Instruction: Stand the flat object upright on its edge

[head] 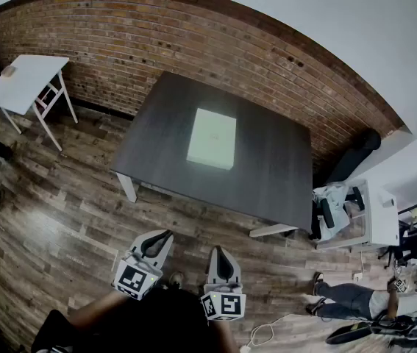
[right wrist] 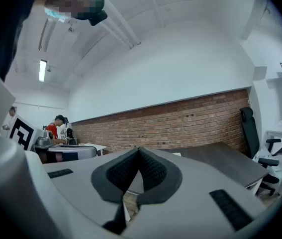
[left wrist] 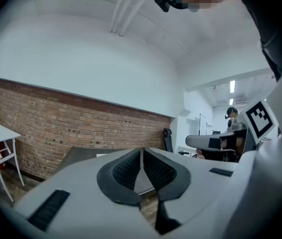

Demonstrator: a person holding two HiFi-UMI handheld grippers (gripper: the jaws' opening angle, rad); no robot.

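A red brick wall (head: pixel 120 35) backs a wood-plank floor (head: pixel 68 219), where a dark grey square bench (head: pixel 267 168) stands. A white flat rectangular slab (head: pixel 212 138) lies flat near the bench's middle. Well short of it, the left gripper (head: pixel 162 237) and right gripper (head: pixel 218 253) hover side by side, jaws pressed together, empty.

White flat object lying face-down on the dark worktop

The flat object (head: pixel 212 138) is a pale, plain rectangle resting flat on its broad face, not on an edge. It sits near the middle of the dark grey worktop (head: pixel 267 175), its long sides running away towards the far edge.
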